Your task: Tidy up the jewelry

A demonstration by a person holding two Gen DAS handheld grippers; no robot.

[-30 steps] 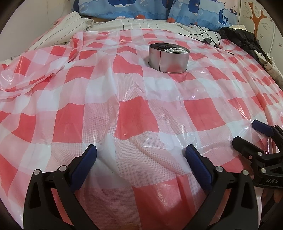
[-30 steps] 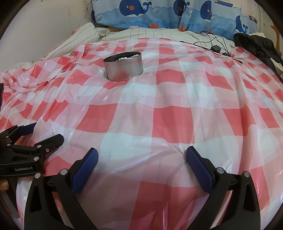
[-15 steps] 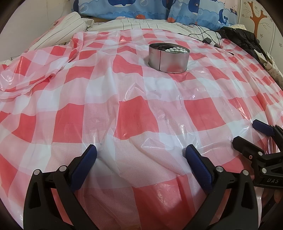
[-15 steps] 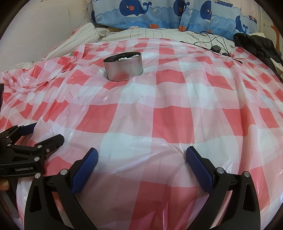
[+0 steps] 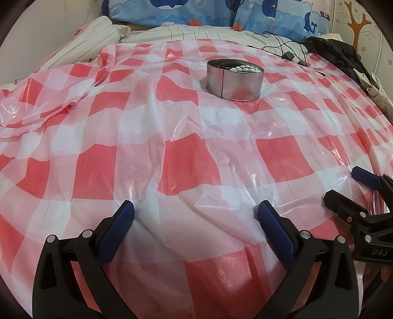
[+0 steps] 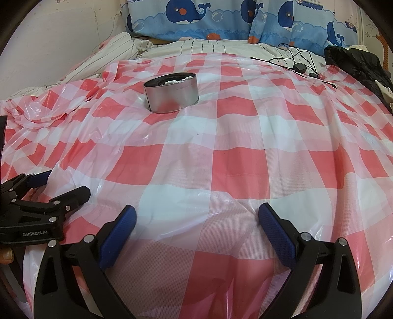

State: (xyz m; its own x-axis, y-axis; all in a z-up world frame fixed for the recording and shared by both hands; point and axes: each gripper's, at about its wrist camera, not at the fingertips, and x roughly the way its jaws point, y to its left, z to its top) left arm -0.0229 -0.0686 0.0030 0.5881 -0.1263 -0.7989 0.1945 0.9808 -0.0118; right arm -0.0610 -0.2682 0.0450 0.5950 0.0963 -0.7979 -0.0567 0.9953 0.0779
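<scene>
A round silver tin (image 5: 234, 81) stands on the red-and-white checked plastic sheet (image 5: 191, 166) far ahead; it holds a white bead string (image 5: 243, 69) and something dark. It also shows in the right wrist view (image 6: 172, 94), ahead and left. My left gripper (image 5: 196, 216) is open and empty, low over the near part of the sheet. My right gripper (image 6: 196, 217) is open and empty beside it. Each gripper shows in the other's view, the right one (image 5: 353, 186) at the right edge, the left one (image 6: 61, 186) at the left edge.
Striped bedding (image 6: 118, 51) lies bunched at the back left. Blue whale pillows (image 6: 221, 19) line the back. A black cable with an adapter (image 6: 301, 66) and dark clothing (image 6: 358, 66) lie at the back right. The sheet is wrinkled at the left (image 5: 44, 108).
</scene>
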